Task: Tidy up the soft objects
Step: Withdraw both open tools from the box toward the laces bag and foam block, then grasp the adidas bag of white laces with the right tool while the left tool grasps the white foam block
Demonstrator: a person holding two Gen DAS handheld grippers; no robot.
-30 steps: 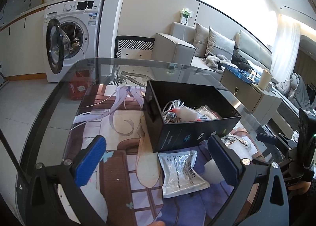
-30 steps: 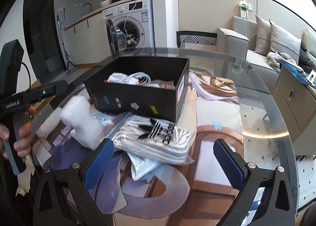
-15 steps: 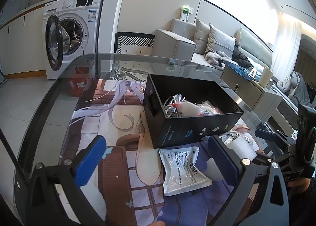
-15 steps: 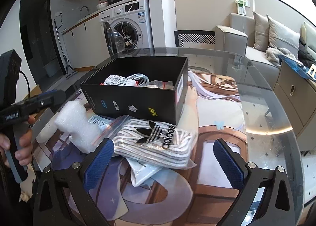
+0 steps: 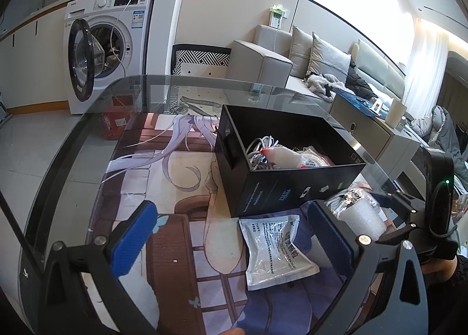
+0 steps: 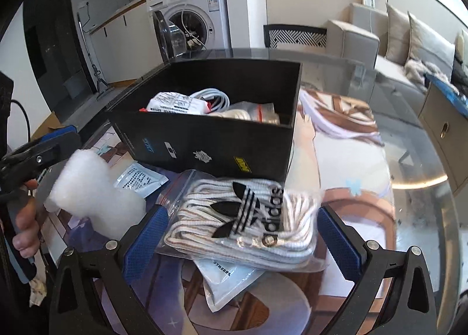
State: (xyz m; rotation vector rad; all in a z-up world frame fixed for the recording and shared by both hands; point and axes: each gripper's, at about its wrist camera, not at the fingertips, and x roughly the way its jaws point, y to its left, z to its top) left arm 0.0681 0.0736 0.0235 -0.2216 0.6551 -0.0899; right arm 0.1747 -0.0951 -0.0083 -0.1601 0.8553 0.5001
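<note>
A black open box [image 5: 292,186] [image 6: 204,145] sits on the glass table and holds white cables and bagged items. In the right wrist view my right gripper [image 6: 242,235] is open, its blue pads on either side of a clear zip bag of striped socks [image 6: 251,218]. A white foam roll [image 6: 93,197] [image 5: 362,218] lies left of the bag. Under the bag lies a white pouch [image 6: 228,279]. My left gripper [image 5: 231,235] is open above the mat, with a silver-white printed pouch [image 5: 275,250] between its fingers, nearer the right one.
A printed mat [image 5: 163,177] covers the glass table [image 6: 415,188]. A washing machine [image 5: 105,51] with its door open stands beyond the table. A grey sofa [image 5: 292,63] and a cabinet [image 6: 444,133] lie to the right. A hand [image 6: 25,229] holds the left gripper's handle.
My right gripper has moved forward and down, so the sock bag now lies between its pads. My left gripper has shifted slightly toward the box.
</note>
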